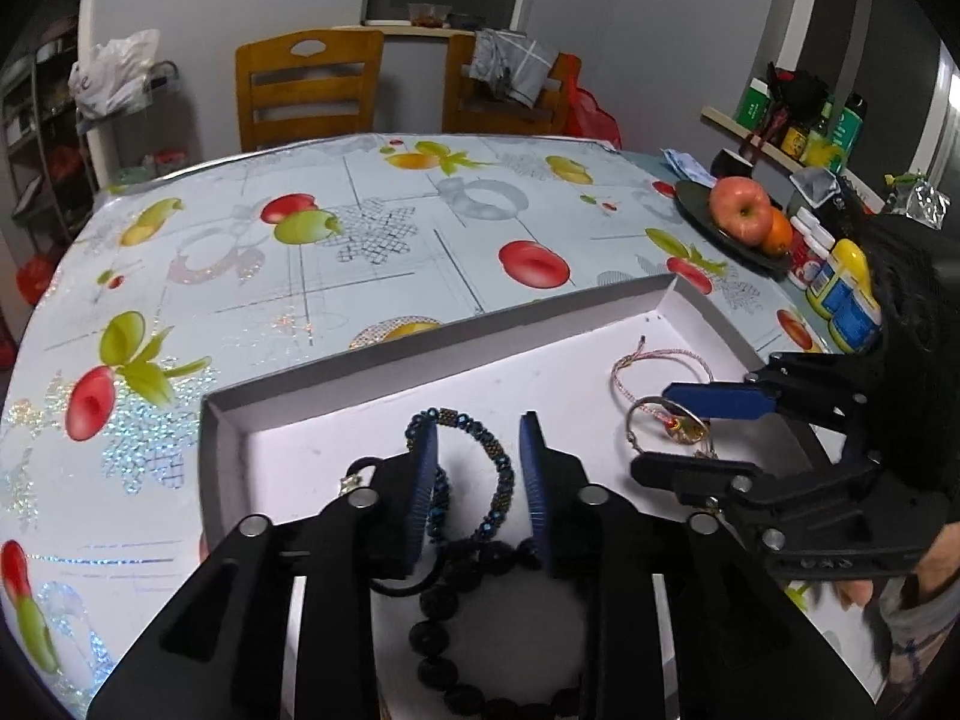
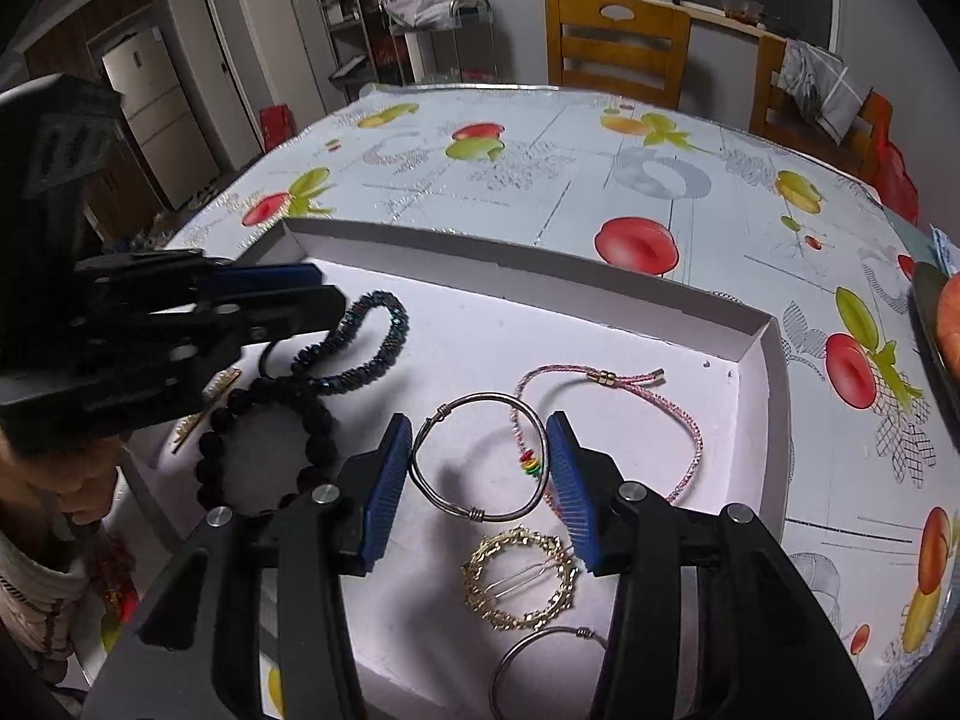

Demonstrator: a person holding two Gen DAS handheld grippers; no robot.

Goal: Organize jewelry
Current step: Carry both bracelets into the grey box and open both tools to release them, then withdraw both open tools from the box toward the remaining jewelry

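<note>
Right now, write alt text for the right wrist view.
The right hand-held gripper hangs open over a shallow white box, its blue pads on either side of a silver wire bangle. A pink cord bracelet, gold round hair clip and black bead bracelet lie nearby; the left hand-held gripper hangs over a blue beaded bracelet.

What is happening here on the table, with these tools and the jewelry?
A person is sorting jewelry in a shallow white box on a fruit-print tablecloth, with a hand-held gripper in each hand. The left hand-held gripper is open over a blue beaded bracelet, beside a black bead bracelet. The right hand-held gripper is open around a silver wire bangle, not clamping it. A pink cord bracelet and a gold round hair clip lie nearby.
</note>
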